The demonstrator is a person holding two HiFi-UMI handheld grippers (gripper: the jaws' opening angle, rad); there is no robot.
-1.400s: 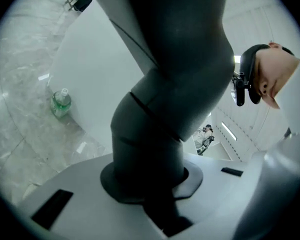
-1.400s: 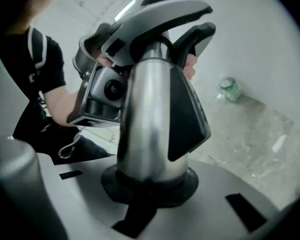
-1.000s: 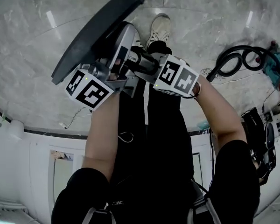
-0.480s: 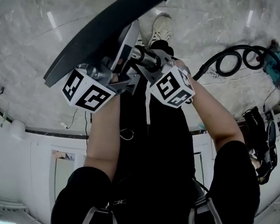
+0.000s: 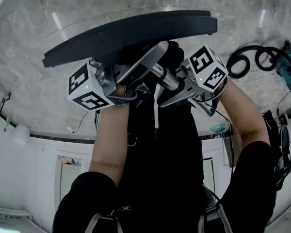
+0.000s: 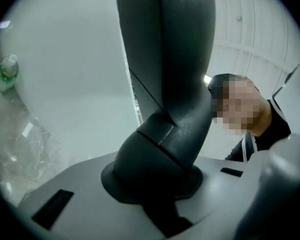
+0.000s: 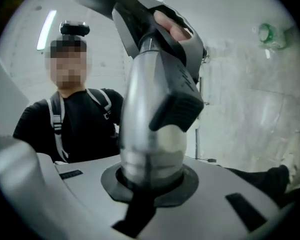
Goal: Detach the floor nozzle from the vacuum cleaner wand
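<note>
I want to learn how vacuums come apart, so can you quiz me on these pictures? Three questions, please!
1. True or false: nothing is holding the floor nozzle.
2. What does the right hand-held gripper grip? A. the silver wand B. a shoe C. a bottle
3. Which part of the floor nozzle does the left hand-held gripper grip?

Key: 1 false; 2 A; 3 its dark neck.
</note>
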